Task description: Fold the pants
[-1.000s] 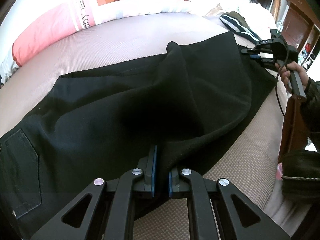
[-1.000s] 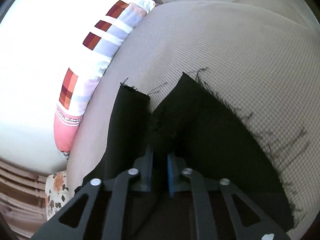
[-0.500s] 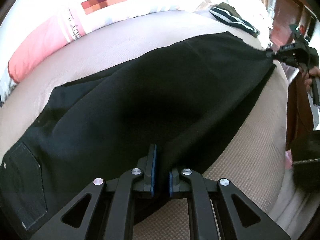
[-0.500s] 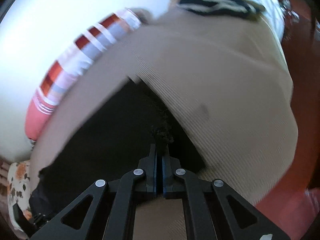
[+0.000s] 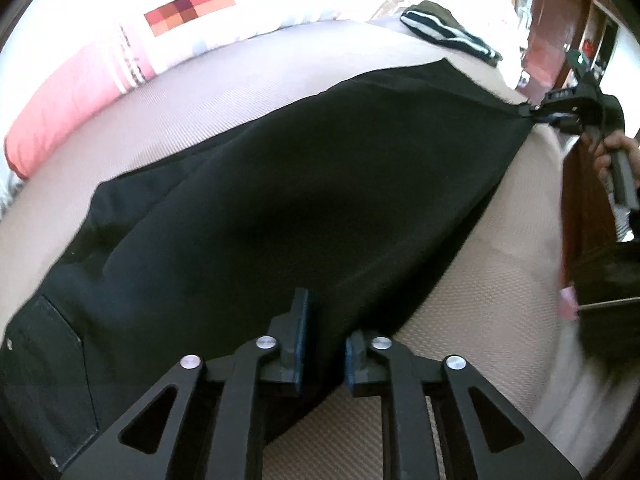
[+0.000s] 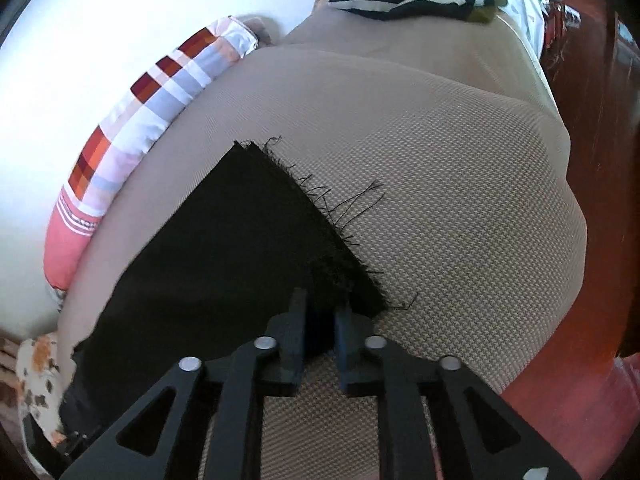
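The black pants (image 5: 312, 208) lie on the beige mattress (image 5: 480, 304), stretched out in one long band. Their long axis runs from the waist end with the back pocket (image 5: 44, 364), low at the left of the left wrist view, up to the frayed leg hems (image 6: 320, 204) at the far right.

The left gripper (image 5: 325, 344) holds the near edge of the pants about the middle of their length: the black cloth passes between its two fingers, which stand narrow with the fabric pinched between the blue pads. The right gripper (image 6: 320, 328) is at the hem end. Its fingers are also narrow and closed on the frayed corner of the leg, and loose threads hang out beside them. In the left wrist view this same gripper (image 5: 536, 114) is seen far to the right, pulling the cloth to a tight point.

So the fabric between the two grippers is held taut along the long axis, with one leg lying over the other. I judge that the lengthwise fold is made and that a fold across is the next step. For this the hem end must travel along the long axis toward the waist, and the right gripper is the nearer one to that end; the left gripper sits close to the line where the fold should come

A pink and checked pillow (image 5: 120, 76) and a striped garment (image 6: 408, 0) lie at the far edges of the mattress, apart from the pants
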A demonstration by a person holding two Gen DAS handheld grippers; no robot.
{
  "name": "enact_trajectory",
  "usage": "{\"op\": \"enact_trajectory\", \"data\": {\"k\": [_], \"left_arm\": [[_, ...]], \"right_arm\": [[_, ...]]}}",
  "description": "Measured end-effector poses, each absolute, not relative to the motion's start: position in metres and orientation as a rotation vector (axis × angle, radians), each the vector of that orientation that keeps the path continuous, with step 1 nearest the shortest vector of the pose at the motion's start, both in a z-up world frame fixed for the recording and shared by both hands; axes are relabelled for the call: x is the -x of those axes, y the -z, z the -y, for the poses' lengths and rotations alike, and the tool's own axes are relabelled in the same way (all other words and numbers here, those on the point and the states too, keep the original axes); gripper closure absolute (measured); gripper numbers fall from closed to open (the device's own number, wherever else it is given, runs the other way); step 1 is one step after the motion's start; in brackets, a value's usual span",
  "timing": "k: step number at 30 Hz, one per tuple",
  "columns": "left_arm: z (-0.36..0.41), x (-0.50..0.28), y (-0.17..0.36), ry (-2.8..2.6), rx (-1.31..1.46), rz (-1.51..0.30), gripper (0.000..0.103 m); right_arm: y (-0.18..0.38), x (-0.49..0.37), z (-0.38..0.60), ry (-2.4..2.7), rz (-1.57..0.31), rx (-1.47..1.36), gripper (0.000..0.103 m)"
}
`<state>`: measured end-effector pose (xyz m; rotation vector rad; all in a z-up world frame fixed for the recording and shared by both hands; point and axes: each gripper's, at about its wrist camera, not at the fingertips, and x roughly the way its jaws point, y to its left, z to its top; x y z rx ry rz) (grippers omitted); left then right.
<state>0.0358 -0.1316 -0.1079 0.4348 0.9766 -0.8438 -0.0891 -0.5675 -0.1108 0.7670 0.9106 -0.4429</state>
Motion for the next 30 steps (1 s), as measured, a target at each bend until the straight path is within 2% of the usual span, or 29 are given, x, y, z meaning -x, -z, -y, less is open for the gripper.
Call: {"op": "enact_trajectory", "data": {"k": [3,5,7,8,10,13,18,25,26,28,30], "left_arm": [[0.122,-0.038,0.094,0.893,-0.354,-0.993,0.079],[0.115,-0.039,0.086,0.914,-0.298,-0.988,0.068],[0.108,-0.041,0.079,0.92,-0.238,-0.989,0.065],[0.105,-0.041,0.075,0.945,-0.198,-1.001,0.065],[0.102,-0.041,0.066,0.982,-0.147,-0.985,0.062],[0.101,-0.042,0.064,0.909,-0.177,-0.93,0.052],[0.102,-0.051,0.087,0.795,-0.215,-0.978,0.052],[0.099,-0.055,0.115,0.748,-0.233,-1.036,0.052],[0.098,-0.053,0.115,0.749,-0.239,-1.02,0.052],[0.101,-0.051,0.115,0.75,-0.267,-1.011,0.051],[0.102,-0.052,0.112,0.749,-0.264,-1.019,0.052]], "right_arm": [[0.108,0.095,0.573,0.414,-0.896,-0.818,0.085],[0.107,0.098,0.575,0.381,-0.881,-0.852,0.085],[0.105,0.099,0.574,0.382,-0.877,-0.847,0.085],[0.105,0.098,0.574,0.378,-0.874,-0.847,0.086],[0.105,0.096,0.574,0.384,-0.877,-0.838,0.096],[0.102,0.093,0.57,0.415,-0.883,-0.779,0.1],[0.093,0.094,0.558,0.493,-0.893,-0.68,0.102],[0.115,0.099,0.567,0.57,-0.96,-0.644,0.103],[0.113,0.101,0.57,0.573,-0.956,-0.661,0.102],[0.107,0.104,0.576,0.6,-0.954,-0.679,0.093],[0.095,0.105,0.579,0.603,-0.925,-0.689,0.092]]}}
